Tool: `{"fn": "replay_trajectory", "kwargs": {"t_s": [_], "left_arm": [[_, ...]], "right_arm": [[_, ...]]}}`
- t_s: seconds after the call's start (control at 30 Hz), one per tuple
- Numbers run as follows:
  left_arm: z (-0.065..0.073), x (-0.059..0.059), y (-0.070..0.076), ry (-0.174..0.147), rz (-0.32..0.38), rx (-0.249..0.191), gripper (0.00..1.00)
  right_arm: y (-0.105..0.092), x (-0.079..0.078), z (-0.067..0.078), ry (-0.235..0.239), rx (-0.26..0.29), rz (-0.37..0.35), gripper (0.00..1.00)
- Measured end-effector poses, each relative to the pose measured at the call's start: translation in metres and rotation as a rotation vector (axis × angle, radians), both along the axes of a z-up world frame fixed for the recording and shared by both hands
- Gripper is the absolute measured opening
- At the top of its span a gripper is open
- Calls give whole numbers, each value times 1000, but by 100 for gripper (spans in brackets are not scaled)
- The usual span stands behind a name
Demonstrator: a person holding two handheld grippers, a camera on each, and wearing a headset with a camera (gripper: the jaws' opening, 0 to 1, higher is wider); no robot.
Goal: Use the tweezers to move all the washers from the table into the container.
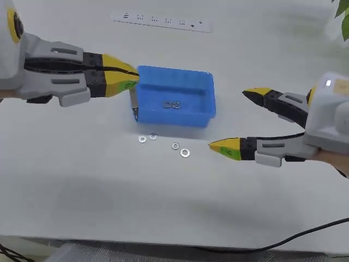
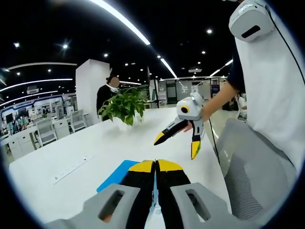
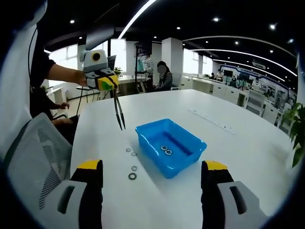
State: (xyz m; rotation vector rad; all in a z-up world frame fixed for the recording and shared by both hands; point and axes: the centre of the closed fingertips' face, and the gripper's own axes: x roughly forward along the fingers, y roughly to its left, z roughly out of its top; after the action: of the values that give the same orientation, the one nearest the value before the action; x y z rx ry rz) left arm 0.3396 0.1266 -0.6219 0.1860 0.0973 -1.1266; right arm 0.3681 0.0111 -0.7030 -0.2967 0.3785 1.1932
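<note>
Transfer is judged part done: two washers (image 1: 172, 105) are seen inside the blue container (image 1: 203, 82), and four washers (image 1: 175, 146) lie on the table (image 1: 82, 180) just before it. The tweezers (image 1: 134, 106) are clamped in the closed left gripper (image 1: 126, 76), their tips nearly together beside the container's corner; the right gripper (image 1: 240, 121) is held wide apart and empty. Next, the tips are to be lowered onto the nearest table washer.

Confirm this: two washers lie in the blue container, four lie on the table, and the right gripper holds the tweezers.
Wrong gripper: the left gripper holds the tweezers, as the right gripper view shows; the right gripper is open. Two washers in the container and four on the table stand.
</note>
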Motion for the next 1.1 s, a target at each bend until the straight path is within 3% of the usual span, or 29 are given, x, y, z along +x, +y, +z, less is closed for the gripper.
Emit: {"fn": "replay_trajectory", "kwargs": {"t_s": [0.3, 0.57, 0.9, 1.1], "left_arm": [[-23, -8, -7, 45, -22, -10, 4], [-34, -4, -5, 63, -4, -14, 4], [-45, 6, -4, 63, 0, -4, 4], [-54, 9, -3, 74, -3, -2, 4]], "right_arm": [[0, -26, -17, 36, -41, 49, 100], [6, -33, -29, 59, -60, 97, 100], [23, -38, -32, 96, -17, 129, 100], [20, -42, -43, 129, -30, 135, 100]]}}
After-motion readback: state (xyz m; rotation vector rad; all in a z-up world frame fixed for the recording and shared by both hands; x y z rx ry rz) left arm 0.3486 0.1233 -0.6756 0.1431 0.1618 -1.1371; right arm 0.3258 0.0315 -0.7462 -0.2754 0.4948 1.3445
